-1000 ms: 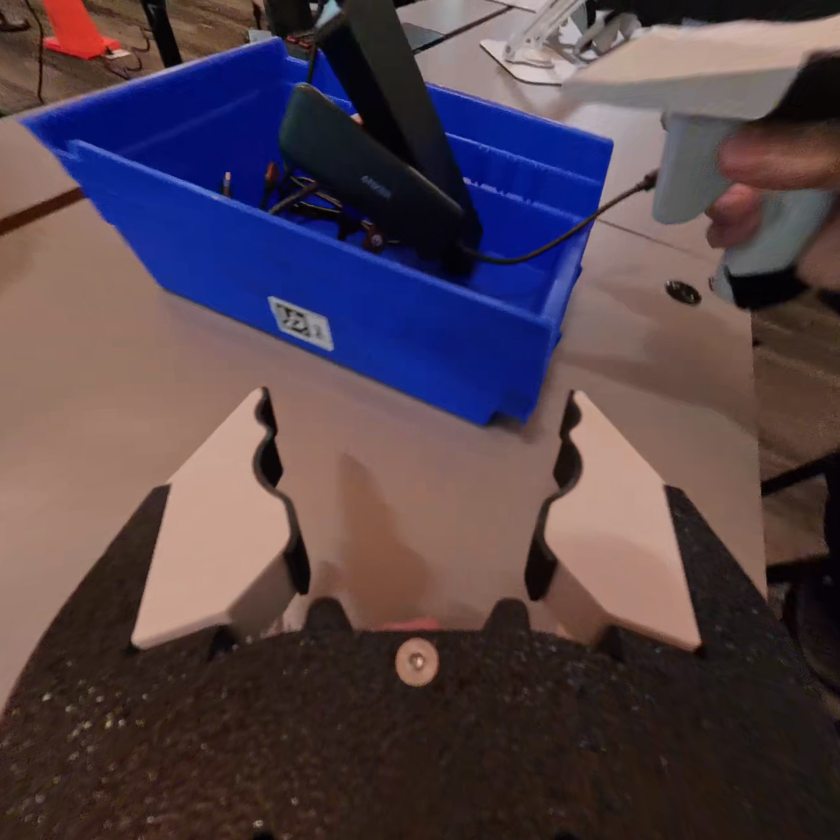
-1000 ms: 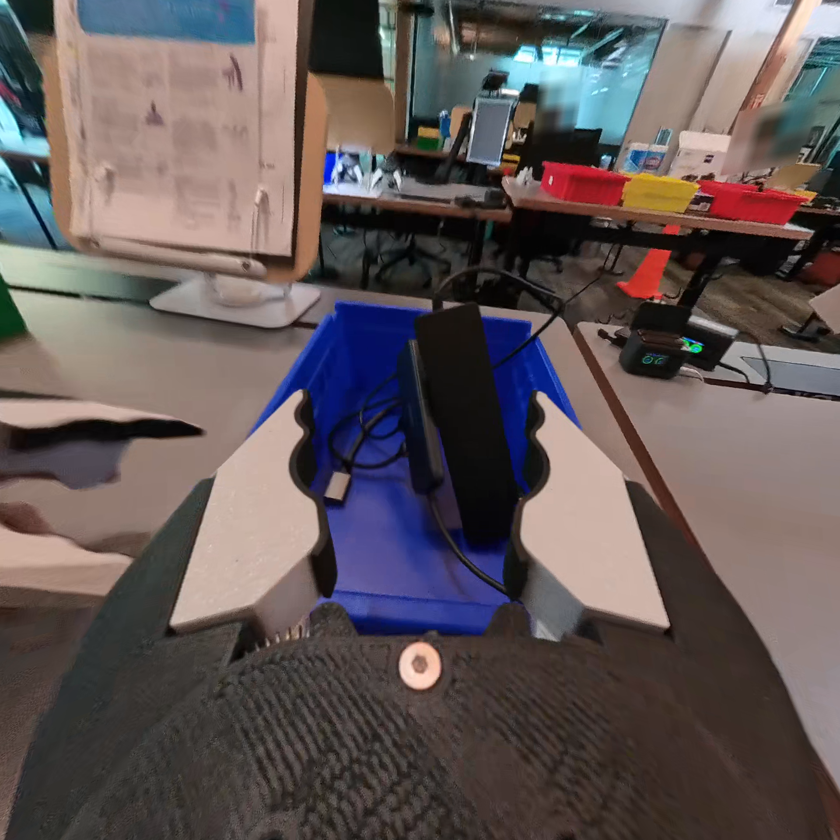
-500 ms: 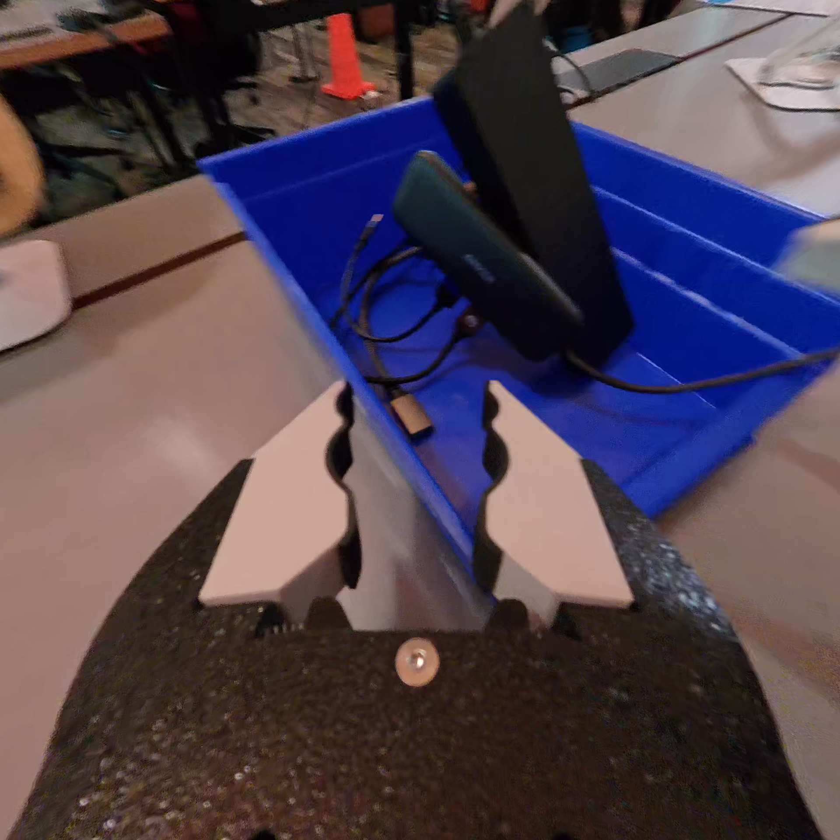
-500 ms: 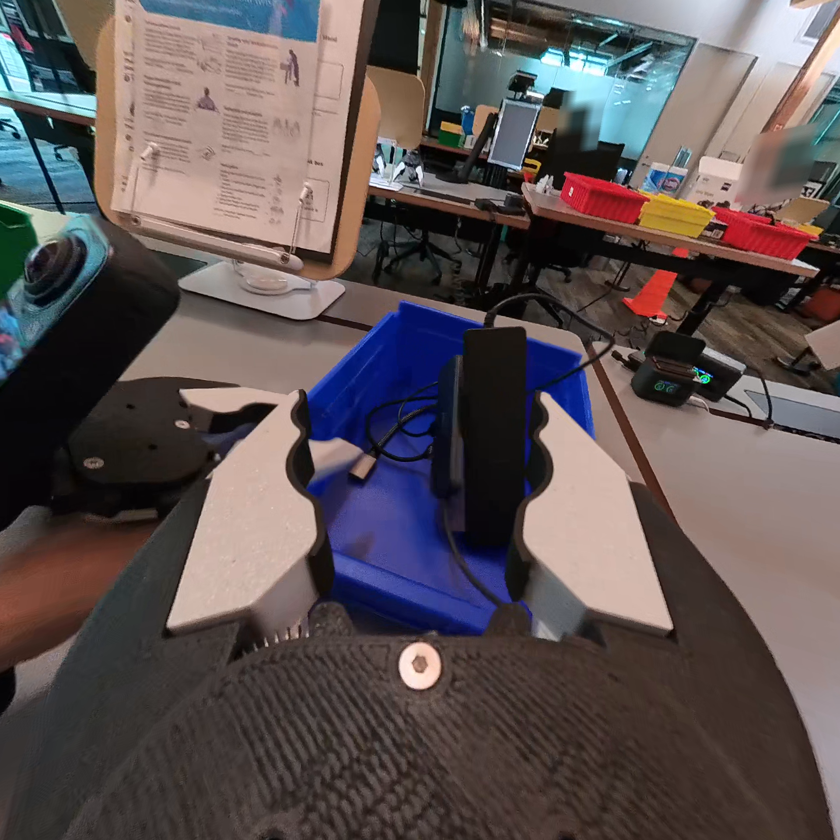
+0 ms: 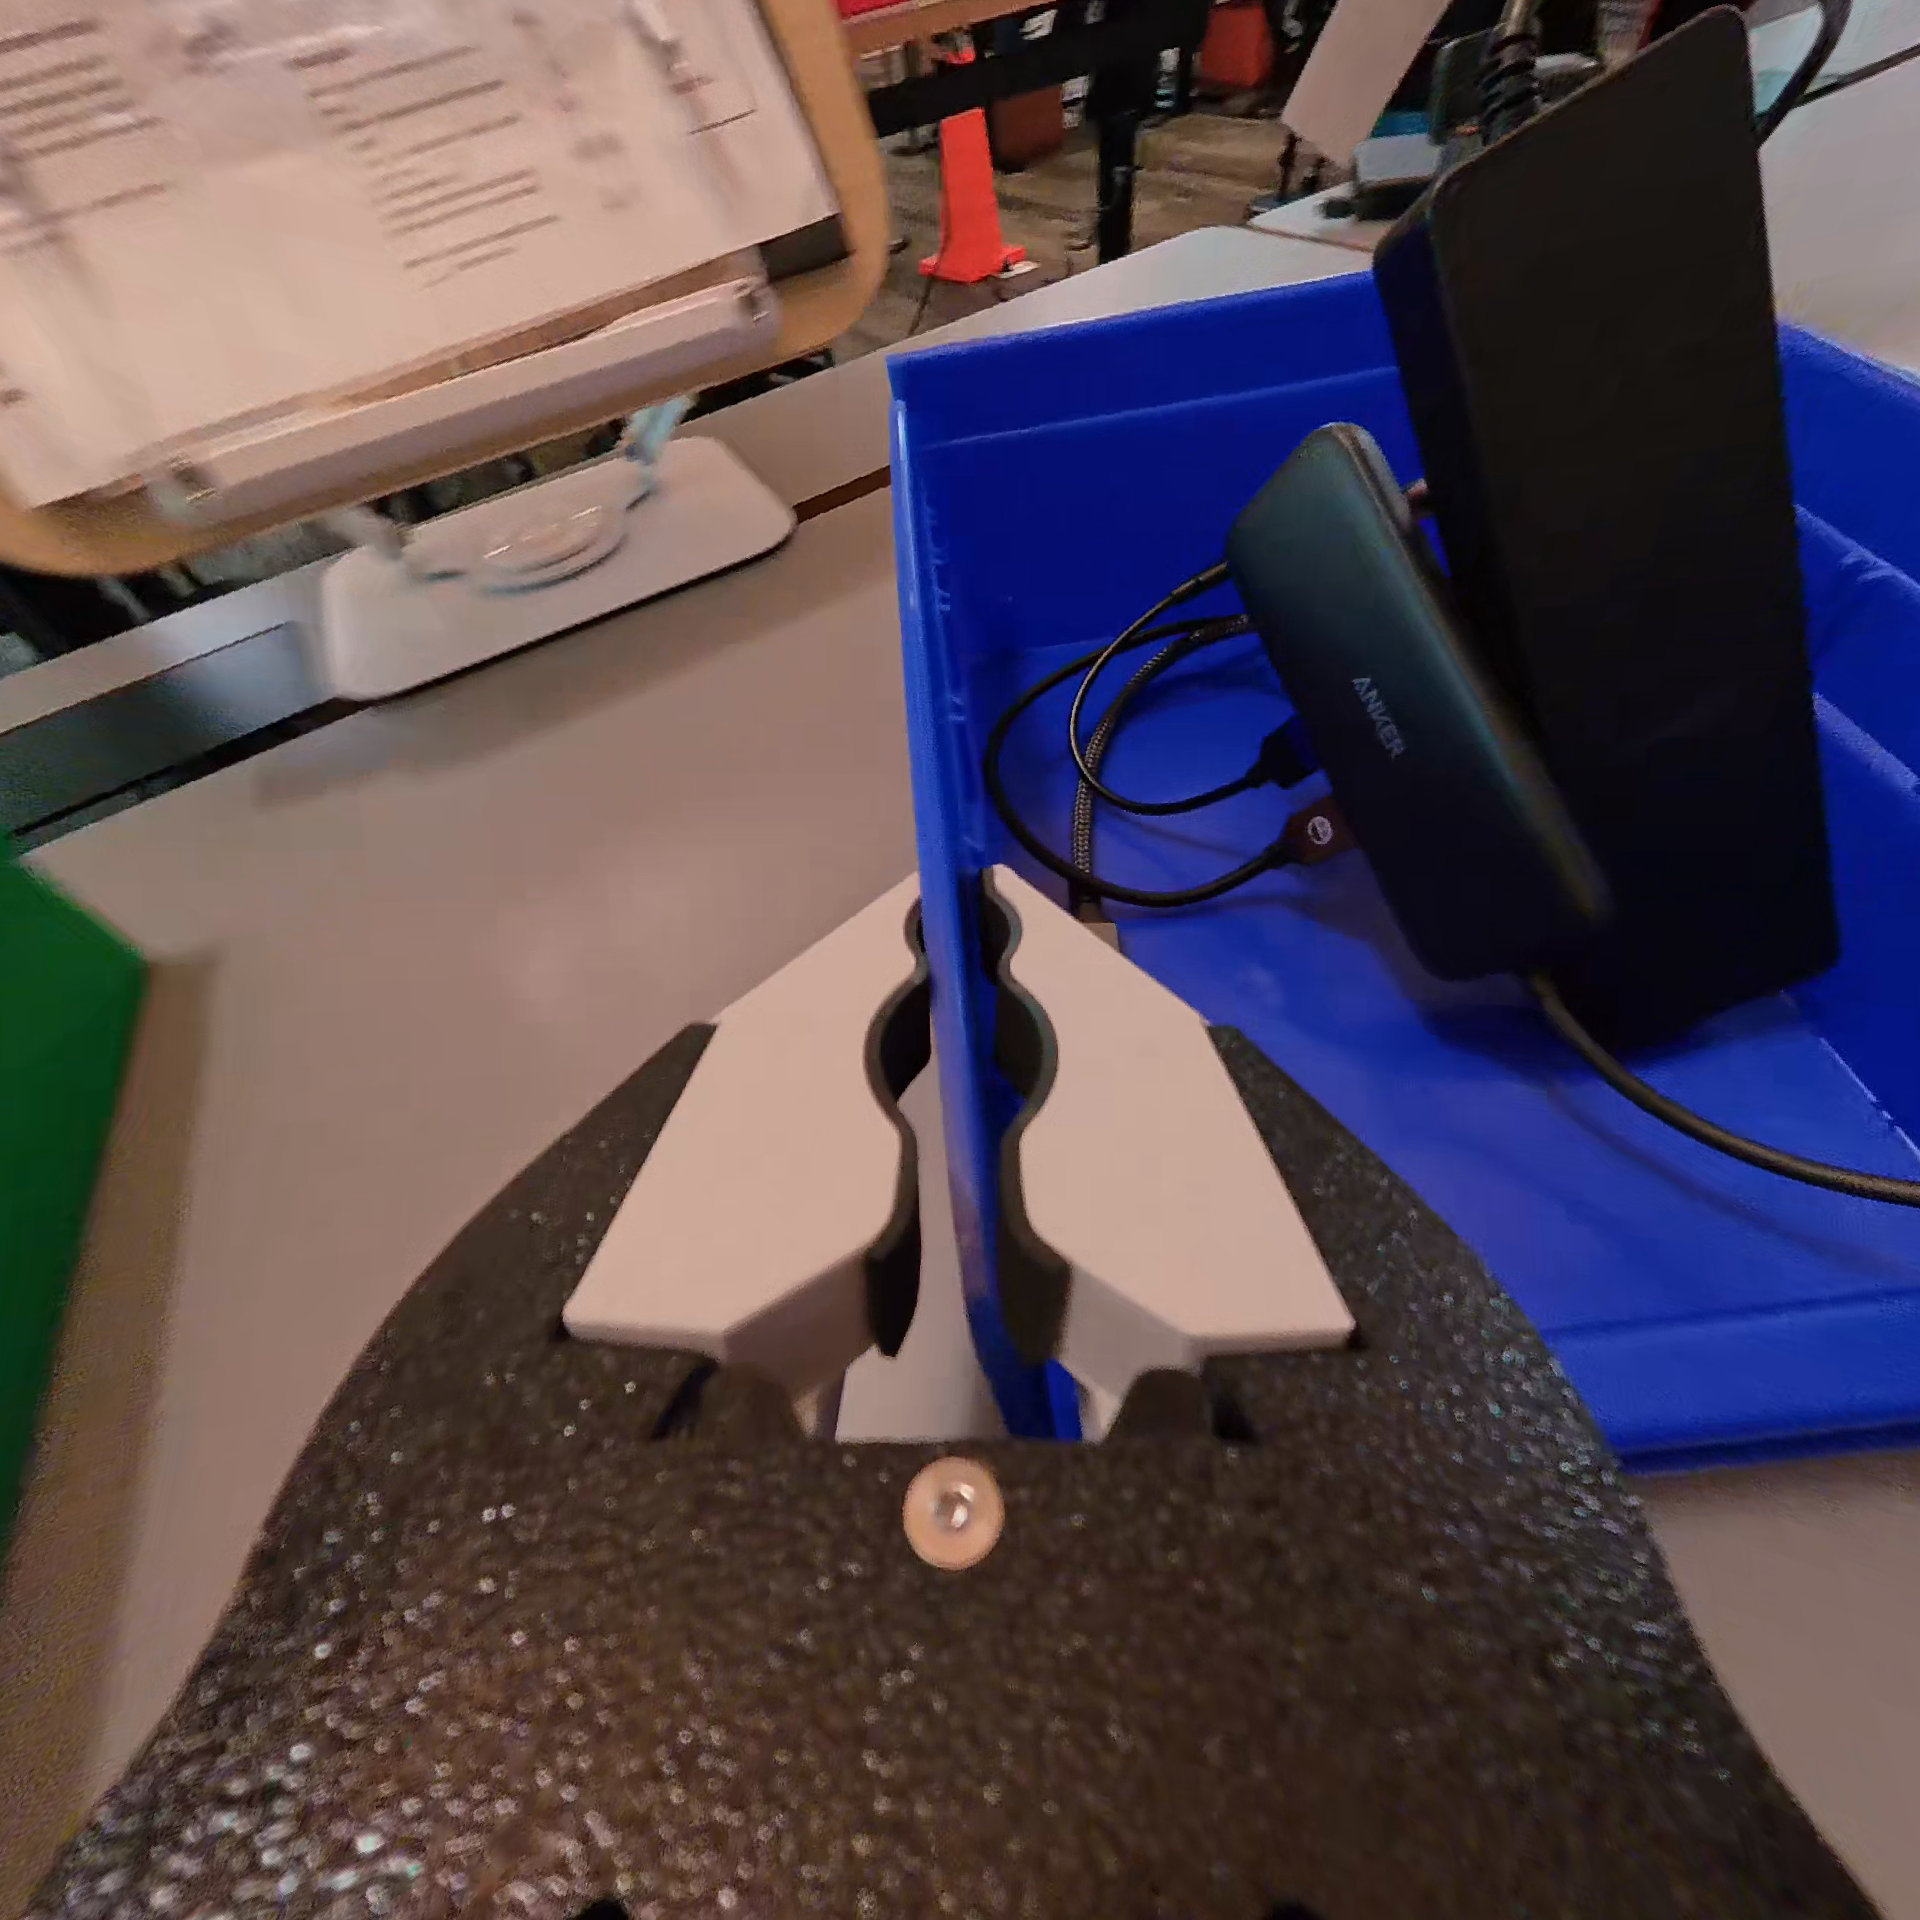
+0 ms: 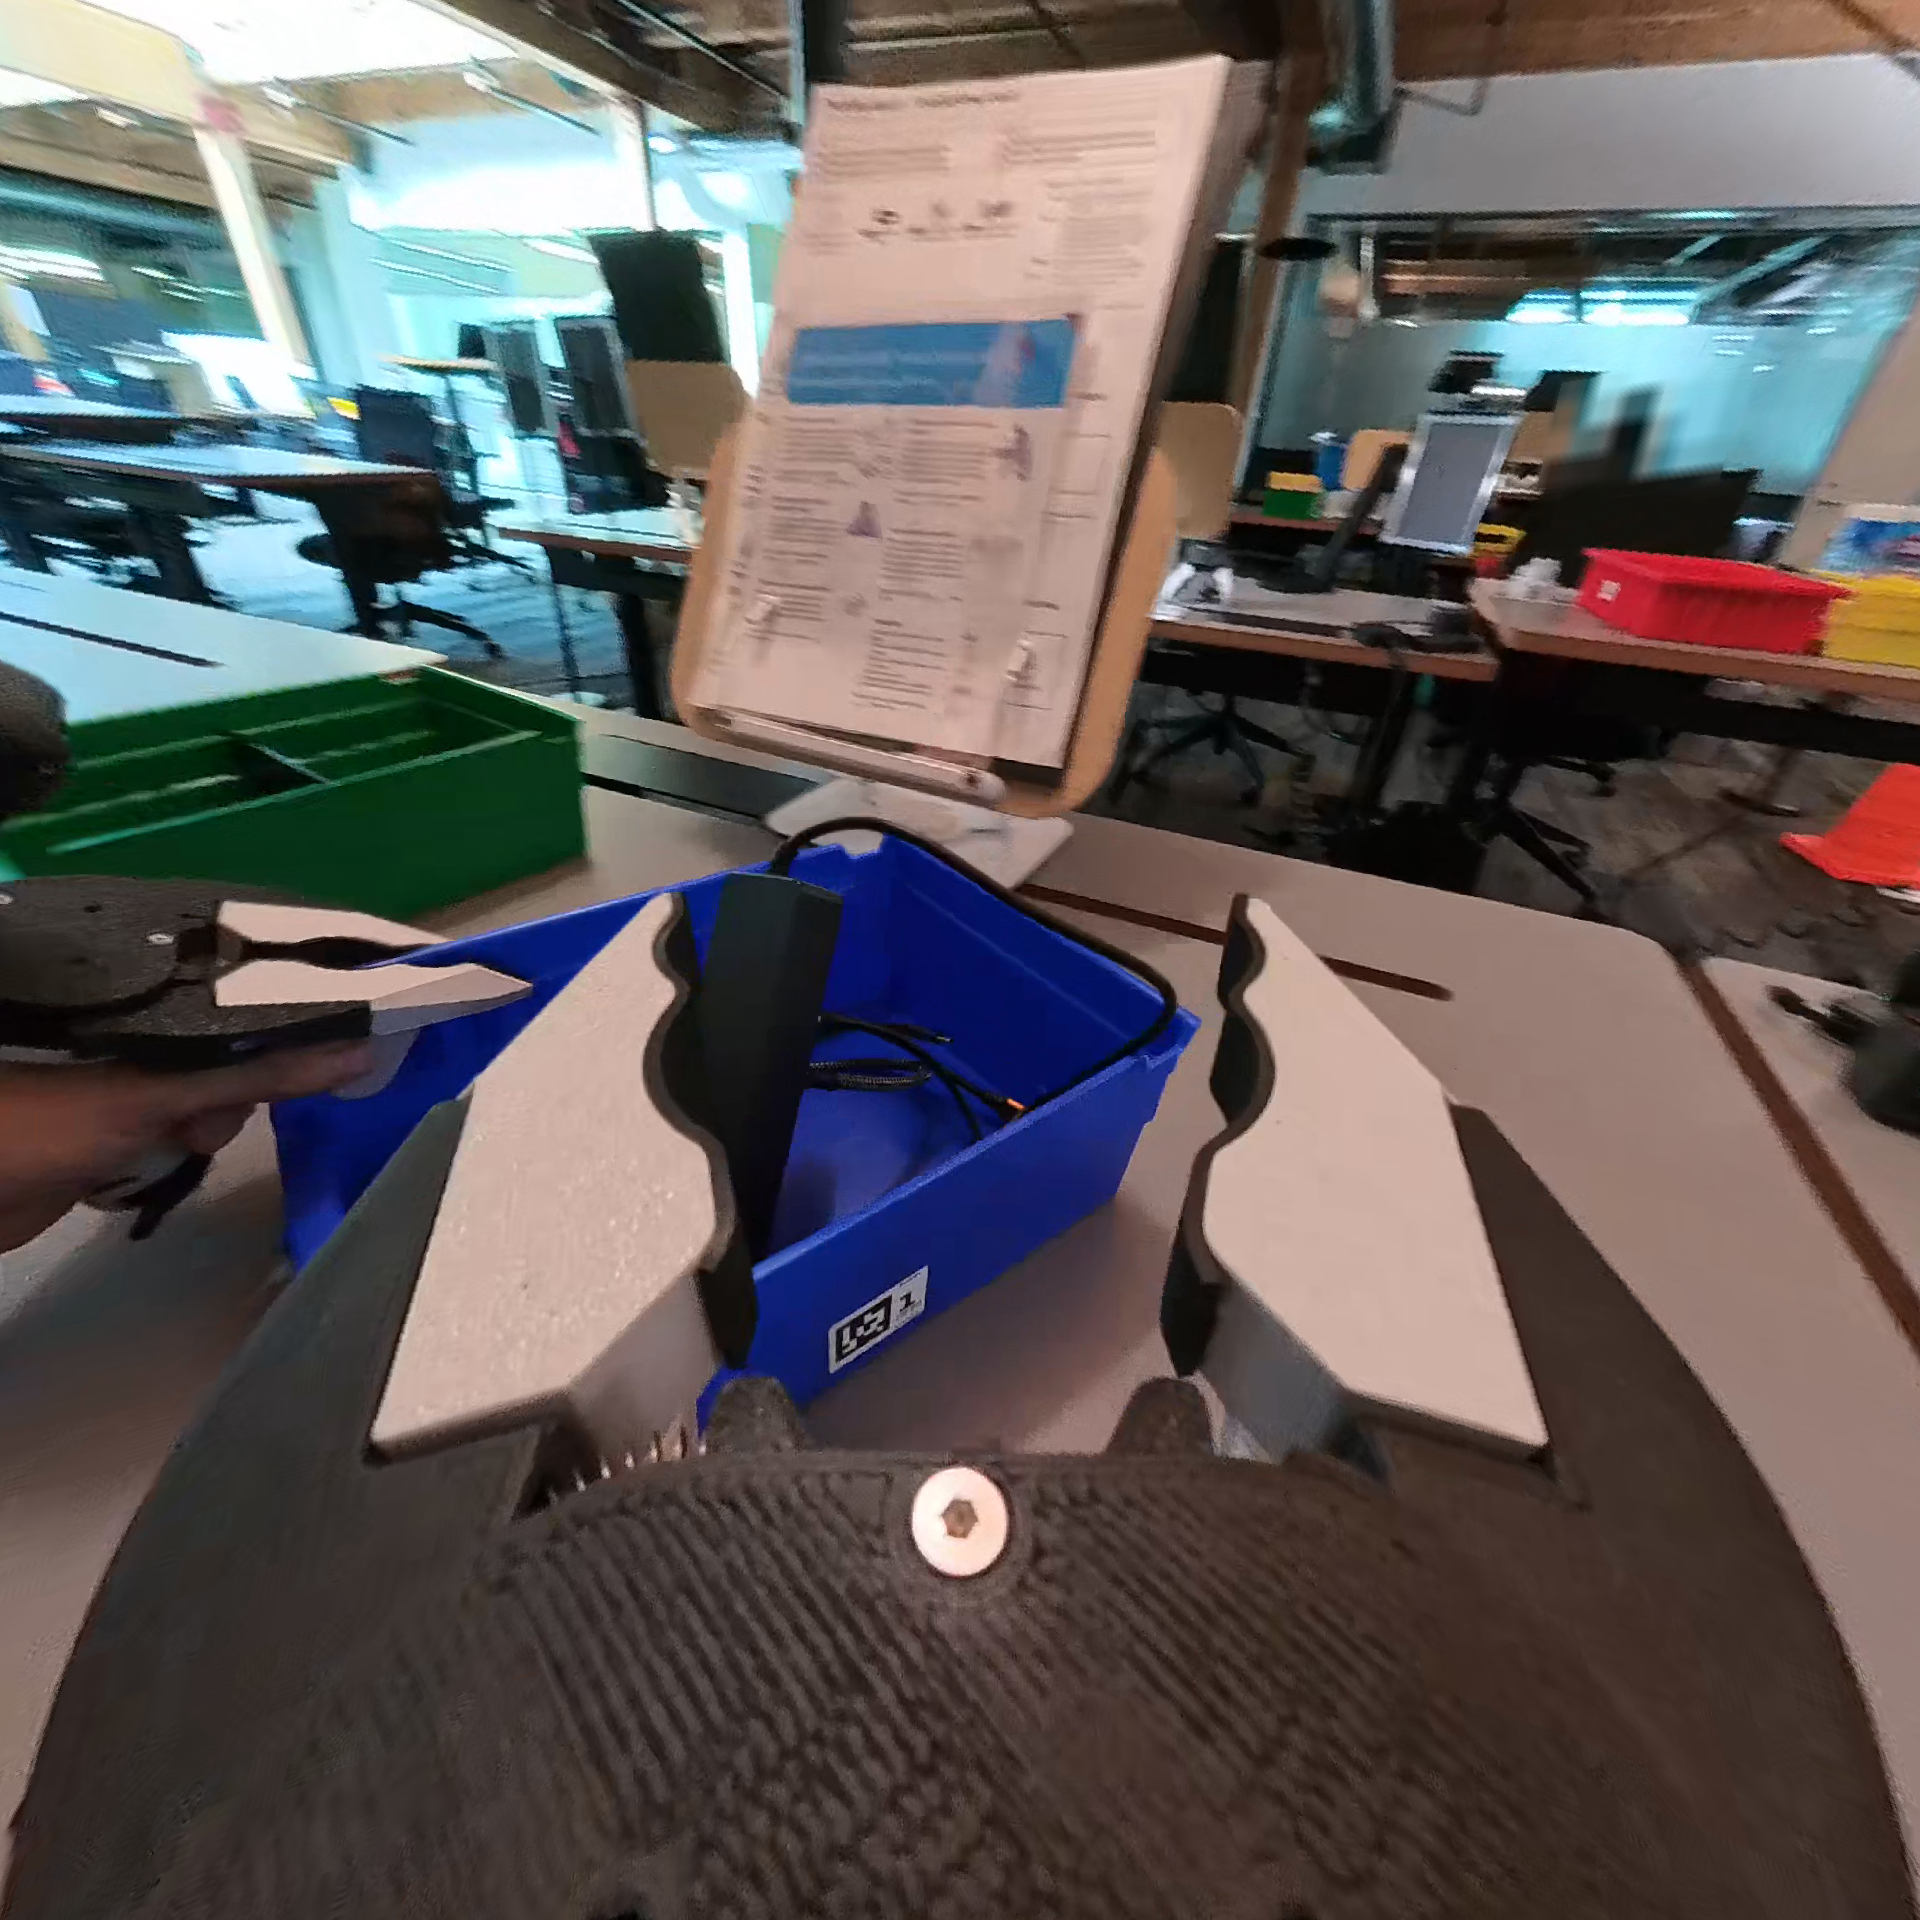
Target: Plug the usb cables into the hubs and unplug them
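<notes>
A blue bin (image 5: 1049,468) on the table holds a tall black hub (image 5: 1621,468), a dark teal hub (image 5: 1392,717) leaning on it, and loose black USB cables (image 5: 1091,769). My left gripper (image 5: 951,894) is shut on the bin's near side wall, one pad on each face. It also shows in the right wrist view (image 6: 416,987), clamped on the bin's left rim. My right gripper (image 6: 956,914) is wide open and holds nothing; it hovers in front of the bin (image 6: 935,1226). The black hub (image 6: 769,1039) stands by its left finger, with cables (image 6: 904,1060) behind it.
A paper stand (image 6: 935,468) stands on a white base behind the bin. A green divided bin (image 6: 312,790) sits at the left. A hand (image 6: 94,1122) holds the left gripper. A cable (image 6: 1091,935) hangs over the bin's far rim.
My left gripper moved to the bin's side wall and closed on it. My right gripper swung round to the bin's labelled side and stayed open.
</notes>
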`<state>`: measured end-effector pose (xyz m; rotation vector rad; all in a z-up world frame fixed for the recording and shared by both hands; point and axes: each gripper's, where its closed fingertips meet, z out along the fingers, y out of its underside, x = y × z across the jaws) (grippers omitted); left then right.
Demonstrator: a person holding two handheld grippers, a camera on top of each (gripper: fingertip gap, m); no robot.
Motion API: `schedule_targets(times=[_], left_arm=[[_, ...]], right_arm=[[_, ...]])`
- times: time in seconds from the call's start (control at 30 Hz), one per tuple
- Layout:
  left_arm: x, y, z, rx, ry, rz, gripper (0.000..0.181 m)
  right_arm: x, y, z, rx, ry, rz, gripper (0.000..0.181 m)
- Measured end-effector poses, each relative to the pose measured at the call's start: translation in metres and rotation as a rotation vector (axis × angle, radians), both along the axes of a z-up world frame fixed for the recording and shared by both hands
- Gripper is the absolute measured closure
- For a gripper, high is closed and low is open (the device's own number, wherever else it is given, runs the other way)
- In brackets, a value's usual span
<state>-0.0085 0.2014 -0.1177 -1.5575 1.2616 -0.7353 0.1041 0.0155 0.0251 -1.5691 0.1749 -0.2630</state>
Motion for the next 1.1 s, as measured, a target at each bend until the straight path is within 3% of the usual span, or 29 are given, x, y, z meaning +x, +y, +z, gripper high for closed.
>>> schedule_targets(times=[0.17,0.3,0.47,0.57,0.67,0.8,0.93,1.1], left_arm=[[-0.08,0.034,0.001,0.002,-0.026,0.106,0.179],[-0.125,0.054,0.003,0.053,-0.058,0.198,0.177],[-0.141,0.063,0.004,0.09,-0.136,0.239,0.177],[-0.141,0.062,0.005,0.083,-0.14,0.233,0.178],[-0.141,0.062,0.005,0.065,-0.148,0.222,0.179],[-0.142,0.061,0.005,0.062,-0.15,0.216,0.178],[-0.143,0.06,0.004,0.053,-0.148,0.191,0.177],[-0.142,0.06,0.003,0.01,-0.16,0.161,0.174]], right_arm=[[-0.061,0.039,0.007,0.012,0.046,0.14,0.081],[-0.113,0.105,0.001,-0.149,0.03,0.25,0.075],[-0.206,0.214,0.013,-0.325,0.061,0.488,0.069],[-0.246,0.286,-0.006,-0.467,0.142,0.541,0.07],[-0.256,0.348,-0.048,-0.629,0.269,0.456,0.081],[-0.252,0.401,-0.098,-0.746,0.459,0.318,0.095],[-0.248,0.416,-0.137,-0.861,0.496,0.238,0.104],[-0.253,0.412,-0.156,-0.925,0.469,0.177,0.113]])
